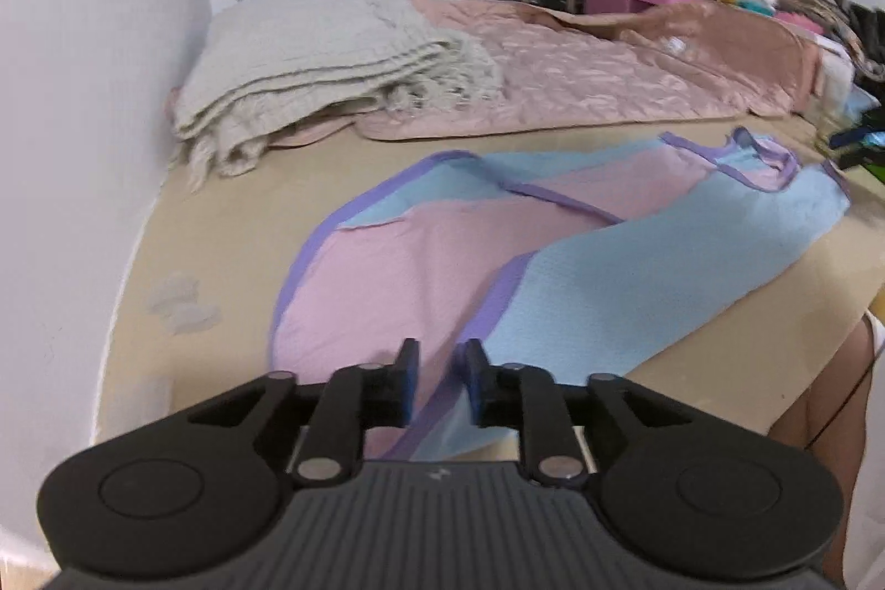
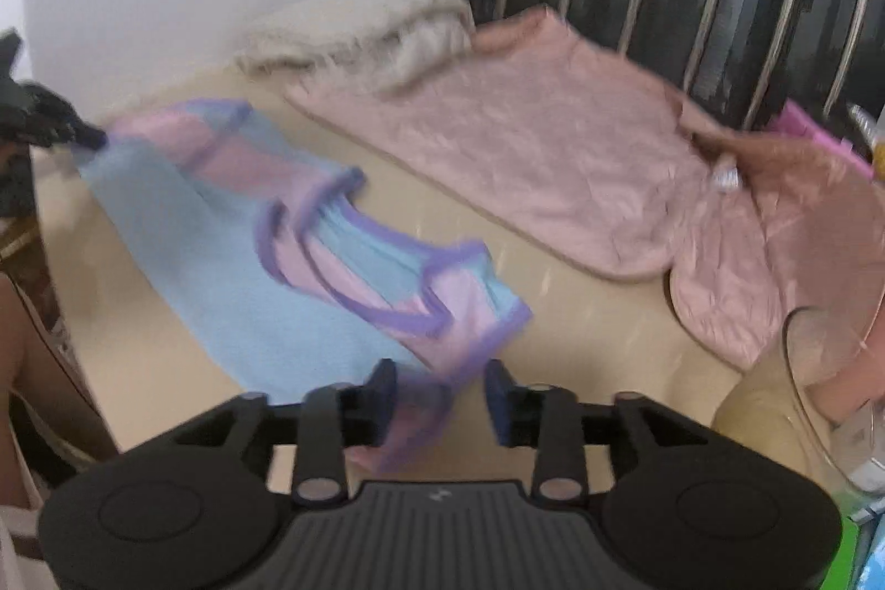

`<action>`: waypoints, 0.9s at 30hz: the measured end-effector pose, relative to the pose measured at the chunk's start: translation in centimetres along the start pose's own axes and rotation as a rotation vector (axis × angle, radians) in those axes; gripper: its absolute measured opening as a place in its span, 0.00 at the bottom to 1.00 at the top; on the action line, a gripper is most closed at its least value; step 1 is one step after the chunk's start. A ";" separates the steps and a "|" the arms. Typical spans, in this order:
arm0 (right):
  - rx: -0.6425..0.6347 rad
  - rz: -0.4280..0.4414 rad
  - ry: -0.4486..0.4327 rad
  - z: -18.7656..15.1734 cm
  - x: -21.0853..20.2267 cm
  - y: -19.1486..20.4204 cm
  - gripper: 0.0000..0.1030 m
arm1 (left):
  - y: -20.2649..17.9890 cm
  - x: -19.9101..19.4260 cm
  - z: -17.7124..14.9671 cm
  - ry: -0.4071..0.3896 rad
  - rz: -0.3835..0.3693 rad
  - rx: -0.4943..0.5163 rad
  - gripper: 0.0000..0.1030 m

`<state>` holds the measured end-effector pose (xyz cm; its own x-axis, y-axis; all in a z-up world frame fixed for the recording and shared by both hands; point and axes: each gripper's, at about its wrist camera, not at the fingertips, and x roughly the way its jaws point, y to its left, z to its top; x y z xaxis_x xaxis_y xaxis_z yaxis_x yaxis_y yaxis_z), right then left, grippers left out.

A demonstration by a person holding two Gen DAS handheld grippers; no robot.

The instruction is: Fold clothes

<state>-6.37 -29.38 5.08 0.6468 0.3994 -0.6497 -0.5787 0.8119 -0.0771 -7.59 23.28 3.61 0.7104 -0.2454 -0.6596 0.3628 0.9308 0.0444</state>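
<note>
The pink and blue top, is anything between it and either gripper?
Nothing visible. The top already runs between the fingers of the left gripper and the right gripper, lying stretched across bare mattress.

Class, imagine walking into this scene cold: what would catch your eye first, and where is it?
The blue, pink and purple garment lies spread across the tan bed surface, its cloth between the fingers of both the left gripper and right gripper. Behind it sit a folded cream blanket and pink quilt.
</note>
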 end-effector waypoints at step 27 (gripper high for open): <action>-0.003 0.118 -0.019 10.7 8.8 3.1 0.49 | -5.2 7.7 13.6 0.034 -0.047 0.194 0.70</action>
<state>2.87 -18.78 7.18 0.5834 0.4999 -0.6402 -0.6527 0.7576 -0.0033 4.25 12.90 8.52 0.6700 -0.2752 -0.6895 0.5070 0.8480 0.1542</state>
